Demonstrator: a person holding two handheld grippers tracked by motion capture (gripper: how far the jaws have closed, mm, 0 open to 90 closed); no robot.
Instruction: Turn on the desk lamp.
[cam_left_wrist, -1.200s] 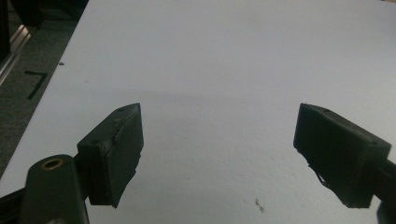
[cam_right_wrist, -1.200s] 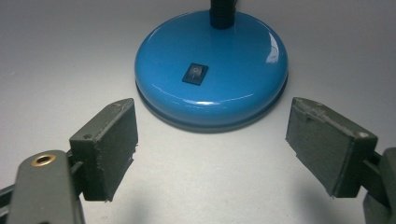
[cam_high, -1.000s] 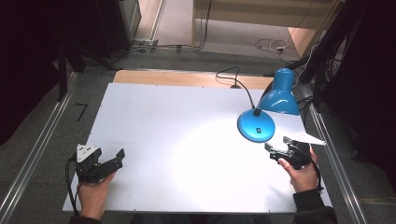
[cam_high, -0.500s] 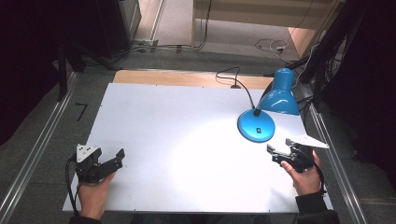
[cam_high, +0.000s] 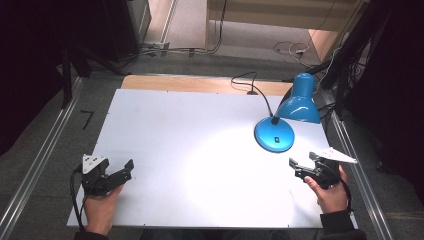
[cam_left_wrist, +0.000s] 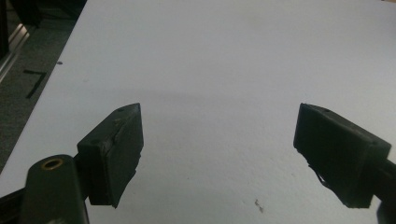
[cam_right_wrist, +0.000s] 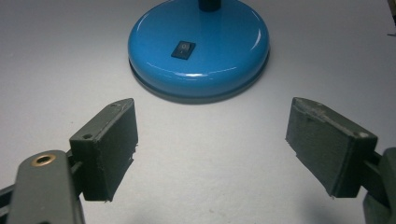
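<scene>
White desk (cam_high: 200, 145) carries a blue lamp (cam_high: 280, 127) near its far right corner. Just nearer than the lamp's round base (cam_right_wrist: 198, 44), with its black switch (cam_right_wrist: 183, 49), hovers the right gripper (cam_high: 305, 165), jaws wide. Far left of the lamp, the left gripper (cam_high: 122, 172) gapes wide, holding nothing.

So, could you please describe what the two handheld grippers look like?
Both are black. The left gripper and right gripper each carry a pale grey three-cornered plate and trail a black cable. Their jaws end in dark rectangular pads; a brass-coloured rivet marks one arm.
</scene>
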